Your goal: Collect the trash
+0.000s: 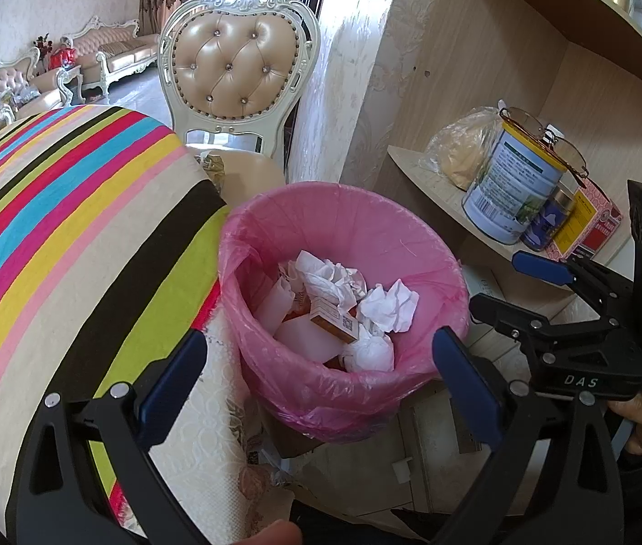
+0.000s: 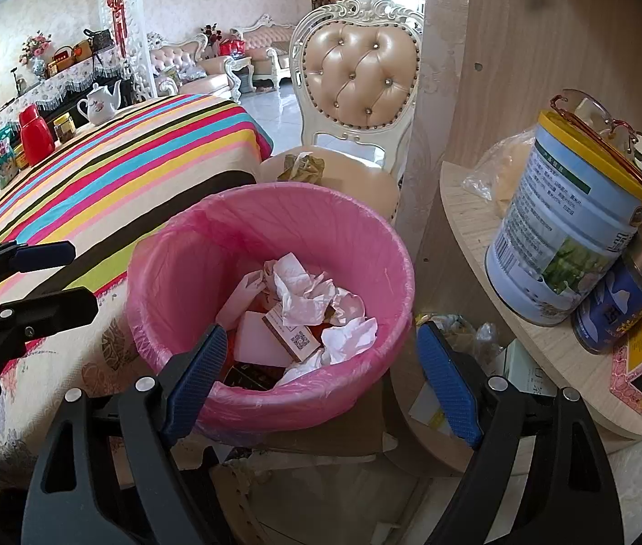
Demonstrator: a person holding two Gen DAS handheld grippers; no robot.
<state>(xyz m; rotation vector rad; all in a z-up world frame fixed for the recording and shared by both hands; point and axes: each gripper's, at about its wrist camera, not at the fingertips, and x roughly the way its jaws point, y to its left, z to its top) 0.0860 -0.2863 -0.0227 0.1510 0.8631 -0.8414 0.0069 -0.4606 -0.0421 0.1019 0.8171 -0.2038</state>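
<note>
A bin lined with a pink bag (image 1: 343,200) (image 2: 275,200) stands between the table and the shelf. It holds crumpled white tissues (image 1: 389,304) (image 2: 303,295) and a small orange-and-white box (image 1: 334,324) (image 2: 293,336). My left gripper (image 1: 321,377) hovers open over the bin's near rim, with nothing between its blue pads. My right gripper (image 2: 323,377) is open too, just above the near rim and holding nothing. Each gripper shows in the other's view: the right one (image 1: 502,284) beside the bin's right edge, the left one (image 2: 78,279) at its left. A crumpled yellowish wrapper (image 2: 303,165) lies on the chair seat.
A table with a striped cloth (image 1: 71,227) (image 2: 116,172) borders the bin on the left and carries a teapot (image 2: 101,102) and a red flask (image 2: 35,134). A padded chair (image 1: 234,63) stands behind. On the right, a wooden shelf (image 2: 471,227) bears a tin (image 2: 566,236), spectacles, jars and a bag.
</note>
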